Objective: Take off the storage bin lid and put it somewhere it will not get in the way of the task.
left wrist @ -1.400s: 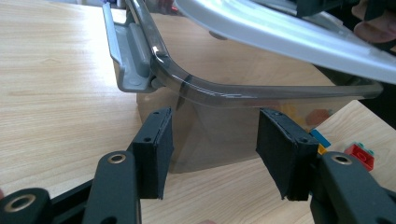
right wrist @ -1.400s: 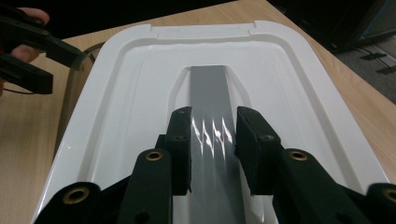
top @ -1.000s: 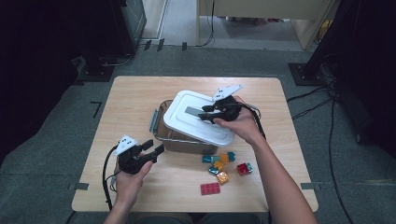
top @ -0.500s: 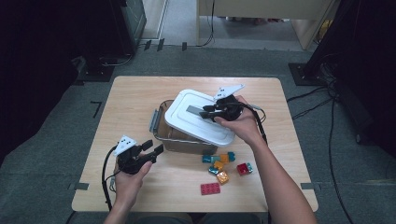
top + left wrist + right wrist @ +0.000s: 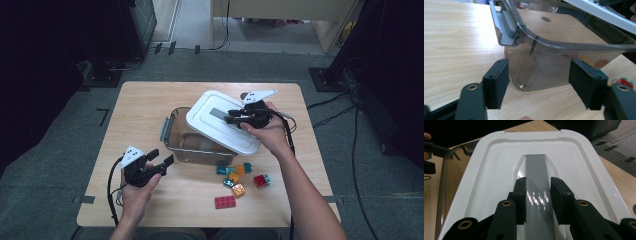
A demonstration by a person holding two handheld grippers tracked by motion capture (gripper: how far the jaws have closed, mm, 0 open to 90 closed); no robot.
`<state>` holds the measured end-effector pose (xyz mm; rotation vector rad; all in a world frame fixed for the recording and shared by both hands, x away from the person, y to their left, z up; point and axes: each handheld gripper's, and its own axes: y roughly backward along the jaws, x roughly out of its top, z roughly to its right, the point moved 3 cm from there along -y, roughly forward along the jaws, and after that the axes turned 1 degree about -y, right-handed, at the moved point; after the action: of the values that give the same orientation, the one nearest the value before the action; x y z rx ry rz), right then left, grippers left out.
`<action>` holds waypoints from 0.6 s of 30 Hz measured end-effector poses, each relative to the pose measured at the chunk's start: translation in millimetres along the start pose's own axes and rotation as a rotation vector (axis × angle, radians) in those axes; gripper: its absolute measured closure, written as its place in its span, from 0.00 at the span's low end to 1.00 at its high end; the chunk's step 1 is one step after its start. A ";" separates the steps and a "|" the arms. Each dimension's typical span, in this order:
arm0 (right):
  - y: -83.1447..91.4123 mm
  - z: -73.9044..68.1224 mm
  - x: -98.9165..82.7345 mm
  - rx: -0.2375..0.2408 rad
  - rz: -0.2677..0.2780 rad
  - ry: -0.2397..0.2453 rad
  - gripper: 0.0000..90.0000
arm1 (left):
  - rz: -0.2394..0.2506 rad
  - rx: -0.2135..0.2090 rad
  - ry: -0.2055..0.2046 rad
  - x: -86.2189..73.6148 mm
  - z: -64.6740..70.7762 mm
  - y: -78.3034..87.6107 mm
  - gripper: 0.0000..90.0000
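A clear grey-tinted box (image 5: 192, 145) stands mid-table with a grey latch (image 5: 165, 129) on its left end. Its white lid (image 5: 207, 127) hangs tilted over the box's right part, off the rim. My right gripper (image 5: 231, 117) is shut on the lid's grey handle strip (image 5: 536, 170), having just closed its jaws on it; a pad sits on each side of the strip. My left gripper (image 5: 161, 157) is open at the box's near left corner (image 5: 541, 65), its jaws having just opened wider. The corner lies beyond the pads (image 5: 497, 80), untouched.
Several toy bricks lie in front of the box: a flat red one (image 5: 225, 201), an orange one (image 5: 238, 190), a red and teal one (image 5: 260, 180), and a teal and orange cluster (image 5: 235, 170). Bare wood table (image 5: 140, 105) spreads left of the box.
The lid has lifted and shifted right with my right gripper, uncovering the box's left part. My left gripper's jaws stand wider than before; that hand stayed put.
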<state>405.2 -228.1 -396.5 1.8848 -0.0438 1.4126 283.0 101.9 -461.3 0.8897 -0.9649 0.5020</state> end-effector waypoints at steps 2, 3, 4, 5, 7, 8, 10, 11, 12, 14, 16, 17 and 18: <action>4.5 2.6 -2.6 -0.012 0.001 -0.002 0.76 | -0.004 0.005 -0.003 -0.8 -0.4 0.1 0.31; 7.1 3.4 -3.8 -0.019 0.003 -0.007 0.76 | -0.005 0.007 -0.006 -1.4 -0.7 0.1 0.29; 9.8 4.3 -5.2 -0.022 0.007 -0.010 0.76 | -0.010 0.012 -0.010 -2.1 -1.3 0.2 0.27; 12.2 5.3 -6.5 -0.025 0.010 -0.012 0.76 | -0.015 0.015 -0.010 -2.9 -1.6 0.0 0.25; 14.7 5.9 -7.8 -0.030 0.011 -0.017 0.76 | -0.021 0.018 -0.012 -3.7 -2.2 -0.3 0.21; 20.1 7.9 -10.7 -0.044 0.015 -0.020 0.76 | -0.031 0.024 -0.015 -6.3 -3.5 -0.8 0.19; 24.8 9.9 -13.4 -0.056 0.019 -0.026 0.76 | -0.043 0.027 -0.018 -9.9 -5.4 -1.5 0.16; 24.8 9.9 -13.4 -0.056 0.019 -0.026 0.76 | -0.043 0.027 -0.018 -9.9 -5.4 -1.5 0.14; 29.7 11.9 -16.3 -0.063 0.026 -0.037 0.76 | -0.048 0.023 -0.022 -14.3 -8.5 -1.8 0.12; 31.5 12.7 -17.3 -0.066 0.028 -0.036 0.76 | -0.053 0.023 -0.023 -16.7 -10.6 -1.6 0.11; 39.6 15.1 -21.3 -0.086 0.032 -0.044 0.76 | -0.082 0.061 -0.029 -24.2 -18.3 -1.9 0.11; 41.5 15.9 -22.2 -0.091 0.035 -0.047 0.76 | -0.092 0.068 -0.025 -27.2 -21.3 -1.9 0.11; 44.1 16.7 -23.5 -0.096 0.037 -0.053 0.76 | -0.103 0.079 -0.023 -30.1 -24.7 -1.6 0.11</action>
<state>389.8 -278.4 -393.5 1.8505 -0.1704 1.3604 281.2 121.8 -494.8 1.0130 -0.9198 0.4454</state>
